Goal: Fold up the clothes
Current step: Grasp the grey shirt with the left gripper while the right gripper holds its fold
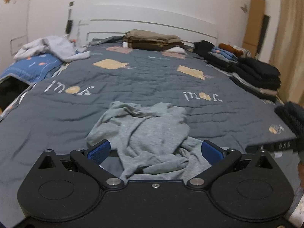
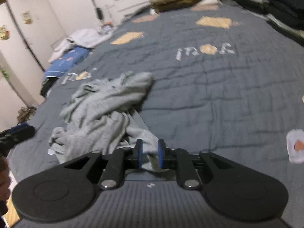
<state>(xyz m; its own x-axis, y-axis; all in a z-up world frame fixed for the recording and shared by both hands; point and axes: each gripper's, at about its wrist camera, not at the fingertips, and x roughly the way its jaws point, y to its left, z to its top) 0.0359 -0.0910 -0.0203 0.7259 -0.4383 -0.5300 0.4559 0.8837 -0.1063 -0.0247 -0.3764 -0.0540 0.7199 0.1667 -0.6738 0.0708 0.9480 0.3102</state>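
A crumpled light grey garment [image 1: 148, 131] lies on the dark grey quilt [image 1: 57, 117] near the bed's front edge. My left gripper [image 1: 155, 149] stands wide open over its near end, the blue pads [image 1: 99, 150] on either side of the cloth and not pressing it. In the right wrist view the same garment [image 2: 102, 106] spreads to the left. My right gripper [image 2: 150, 153] sits at its near right corner, jaws narrowly apart, with a fold of grey cloth in the gap and the pads [image 2: 140, 152] off it. The left gripper's tip [image 2: 17, 133] shows blurred at the left edge.
Folded brown clothes [image 1: 152, 39] are stacked at the headboard and dark folded stacks [image 1: 256, 74] line the bed's right side. A loose pale heap [image 1: 51, 47] lies on a blue quilt [image 1: 32, 66] at far left. The bed's front corner [image 1: 273, 142] drops off at right.
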